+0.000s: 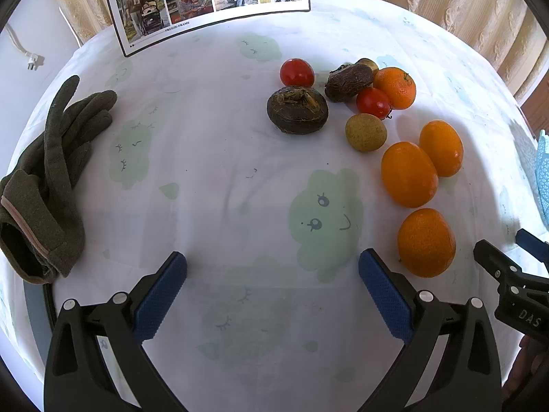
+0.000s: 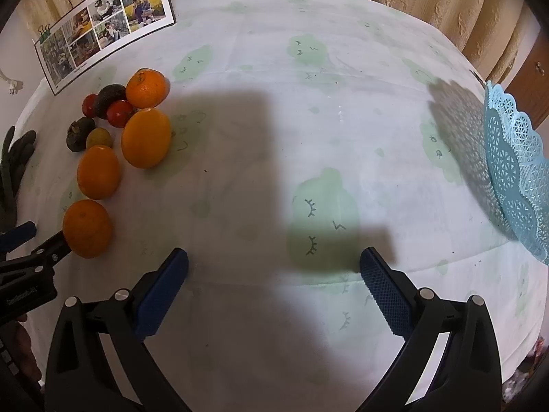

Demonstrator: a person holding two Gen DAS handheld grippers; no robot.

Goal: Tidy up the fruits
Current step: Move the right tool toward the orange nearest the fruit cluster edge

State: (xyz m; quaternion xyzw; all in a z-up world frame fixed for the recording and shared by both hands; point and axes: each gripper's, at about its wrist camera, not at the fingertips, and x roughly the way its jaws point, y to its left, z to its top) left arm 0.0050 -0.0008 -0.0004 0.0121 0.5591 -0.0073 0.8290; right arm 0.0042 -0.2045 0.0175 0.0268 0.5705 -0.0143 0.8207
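Both hand-held grippers, left (image 1: pixel 272 274) & right (image 2: pixel 273 269), spread wide, nothing gripped; fruit pile (image 1: pixel 408 173) loose on tablecloth (image 1: pixel 212 158).

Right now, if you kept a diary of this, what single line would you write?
left tongs: open, empty | right tongs: open, empty | fruits: loose on tablecloth | blue basket: at table's right edge | sorting: not begun

Fruits sit loose on the cloth, ahead and right of the left gripper (image 1: pixel 272 285). Nearest its right finger, a round orange (image 1: pixel 426 242); beyond it two oval oranges (image 1: pixel 409 174) touching side by side. Farther ahead a tan longan (image 1: pixel 365 132), two red tomatoes (image 1: pixel 296 72), dark water chestnuts (image 1: pixel 297 110) and a stemmed tangerine (image 1: pixel 395 87), clustered close.
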